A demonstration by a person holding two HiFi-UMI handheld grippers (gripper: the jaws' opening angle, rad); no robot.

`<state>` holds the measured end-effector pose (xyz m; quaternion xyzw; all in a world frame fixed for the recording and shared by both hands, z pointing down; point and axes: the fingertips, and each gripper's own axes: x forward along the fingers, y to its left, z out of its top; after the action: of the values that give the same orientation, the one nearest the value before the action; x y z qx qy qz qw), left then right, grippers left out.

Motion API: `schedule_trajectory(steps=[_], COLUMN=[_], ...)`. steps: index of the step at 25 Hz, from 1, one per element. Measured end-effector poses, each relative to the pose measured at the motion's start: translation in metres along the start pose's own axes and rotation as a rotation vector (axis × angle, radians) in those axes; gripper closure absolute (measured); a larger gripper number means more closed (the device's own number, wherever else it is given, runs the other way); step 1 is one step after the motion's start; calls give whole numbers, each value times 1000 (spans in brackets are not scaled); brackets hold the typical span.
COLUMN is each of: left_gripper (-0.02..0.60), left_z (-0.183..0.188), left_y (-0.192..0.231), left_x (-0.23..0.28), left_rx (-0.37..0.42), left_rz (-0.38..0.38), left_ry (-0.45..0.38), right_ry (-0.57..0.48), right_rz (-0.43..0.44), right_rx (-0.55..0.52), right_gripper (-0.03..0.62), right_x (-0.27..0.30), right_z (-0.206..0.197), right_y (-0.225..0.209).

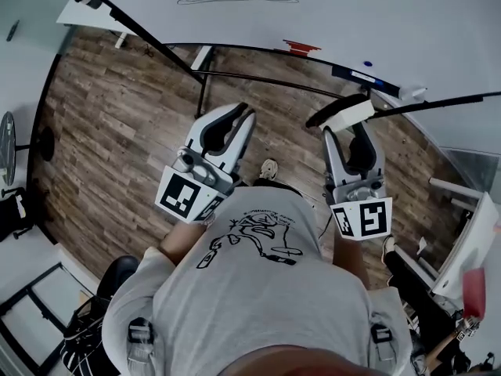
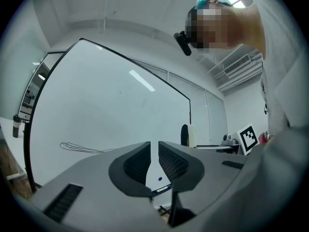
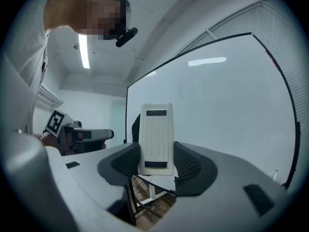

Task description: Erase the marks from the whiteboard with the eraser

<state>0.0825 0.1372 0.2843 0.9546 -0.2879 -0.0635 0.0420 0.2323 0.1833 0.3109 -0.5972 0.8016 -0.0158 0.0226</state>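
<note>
Right hand-held gripper (image 3: 157,164): jaws closed on the sides of the eraser (image 3: 156,129), gripping its lower half, with the top standing free. The eraser is held off the whiteboard (image 3: 217,110).

Left hand-held gripper (image 2: 153,161): jaws nearly together, nothing between.

A thin looped mark (image 2: 82,148) seems to lie low on the board, toward its left edge, though lens distortion makes that uncertain.

The eraser looks light, with a stiff plastic back. A side grip suits it, but hard pressure could make it pivot.
</note>
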Motion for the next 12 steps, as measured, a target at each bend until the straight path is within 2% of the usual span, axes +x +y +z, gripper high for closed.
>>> schedule_trajectory(steps=[12], left_gripper=[518], left_z=[-8], left_y=[15], left_x=[12], left_rx=[1], left_rz=[40], left_ry=[18], right_ry=[28], right_rz=[19], right_rx=[-43], right_gripper=[367], right_x=[18], right_z=[-10], right_y=[-7])
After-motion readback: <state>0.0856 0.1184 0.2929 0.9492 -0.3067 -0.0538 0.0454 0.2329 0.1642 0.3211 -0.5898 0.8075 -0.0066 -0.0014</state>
